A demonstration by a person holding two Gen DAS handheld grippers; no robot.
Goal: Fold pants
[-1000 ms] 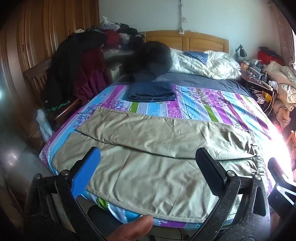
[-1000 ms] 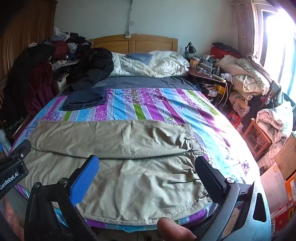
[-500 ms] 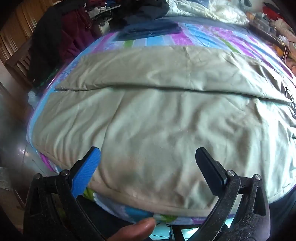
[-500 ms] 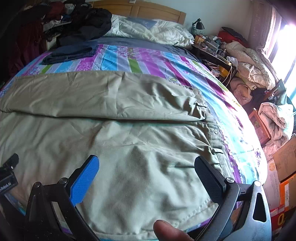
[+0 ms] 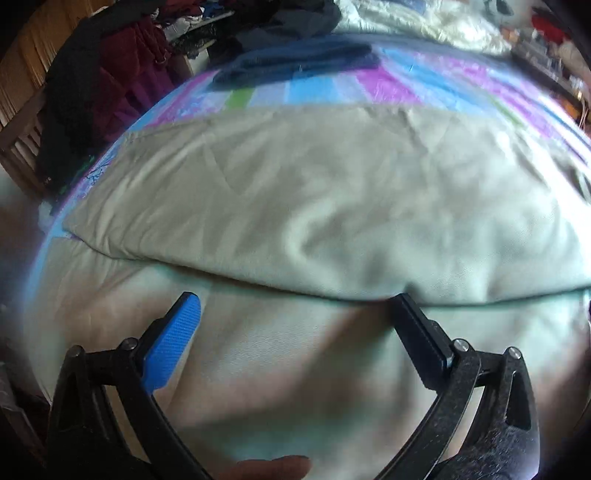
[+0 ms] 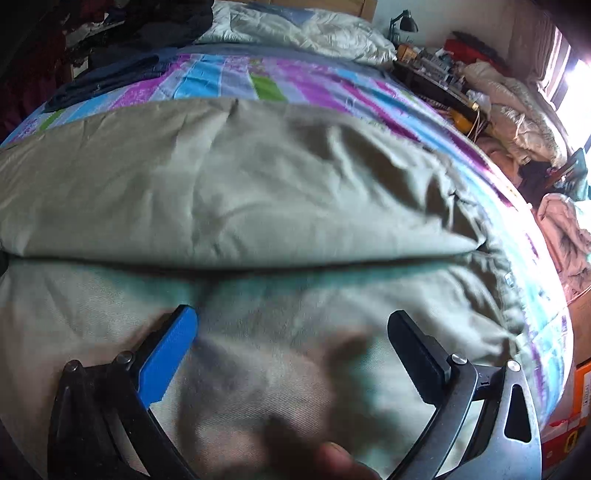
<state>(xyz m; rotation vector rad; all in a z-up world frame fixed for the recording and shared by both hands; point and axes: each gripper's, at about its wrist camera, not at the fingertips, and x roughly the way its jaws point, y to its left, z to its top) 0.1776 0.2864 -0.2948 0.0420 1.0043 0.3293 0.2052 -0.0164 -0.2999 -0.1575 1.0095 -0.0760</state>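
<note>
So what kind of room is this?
A bedroom, it seems: khaki pants lie on a bed with a striped purple-and-blue bedspread, a rumpled white duvet and a wooden headboard.

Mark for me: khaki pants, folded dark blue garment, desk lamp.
khaki pants (image 5: 332, 206): left wrist view, middle of the far leg.
folded dark blue garment (image 5: 295, 61): left wrist view, top face, beyond the pants.
desk lamp (image 6: 406, 24): right wrist view, on its shade.
</note>
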